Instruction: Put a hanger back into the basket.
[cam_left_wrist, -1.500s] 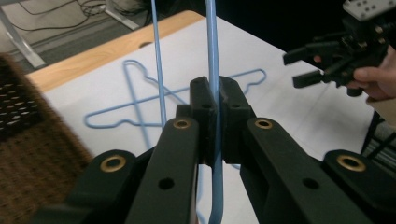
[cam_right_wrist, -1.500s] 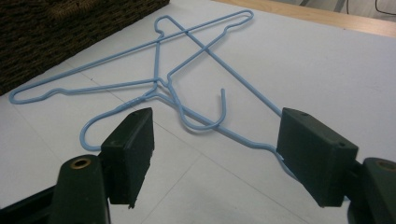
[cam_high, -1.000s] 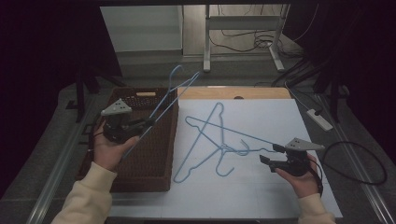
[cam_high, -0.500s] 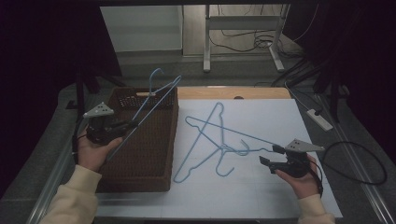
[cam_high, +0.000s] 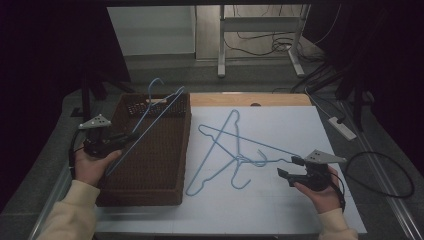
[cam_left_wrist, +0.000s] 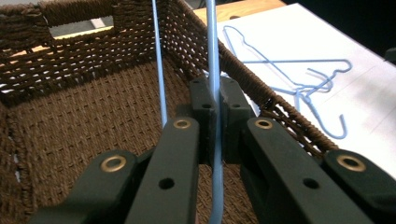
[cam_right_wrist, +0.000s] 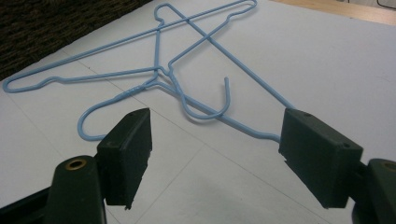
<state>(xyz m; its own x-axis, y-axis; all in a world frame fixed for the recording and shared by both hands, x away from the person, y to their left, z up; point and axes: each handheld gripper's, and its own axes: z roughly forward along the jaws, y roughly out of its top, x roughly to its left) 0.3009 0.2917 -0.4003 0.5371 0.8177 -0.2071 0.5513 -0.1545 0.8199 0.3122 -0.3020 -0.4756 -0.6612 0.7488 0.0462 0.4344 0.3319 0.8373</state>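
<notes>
My left gripper (cam_high: 131, 137) is shut on a blue wire hanger (cam_high: 156, 111) and holds it slanted over a brown wicker basket (cam_high: 184, 150) at the table's left. In the left gripper view the wire (cam_left_wrist: 211, 46) is pinched between the pads (cam_left_wrist: 201, 112) above the basket's woven floor (cam_left_wrist: 70, 121). Two more blue hangers (cam_high: 225, 145) lie crossed on the white sheet. My right gripper (cam_high: 289, 167) stands open just right of them. In the right gripper view its jaws (cam_right_wrist: 222, 149) are wide apart, with one hanger's corner (cam_right_wrist: 275, 135) beside the right pad and nothing gripped.
A white sheet (cam_high: 280, 215) covers the table right of the basket, and a bare wooden strip (cam_high: 250, 99) runs along the back. A power strip (cam_high: 342, 127) and a looped cable (cam_high: 385, 175) lie past the right edge. Metal table legs (cam_high: 221, 45) stand behind.
My left hand has moved left and down with the hanger, bringing it lower over the basket. The right hand and the two hangers on the sheet have stayed put.
</notes>
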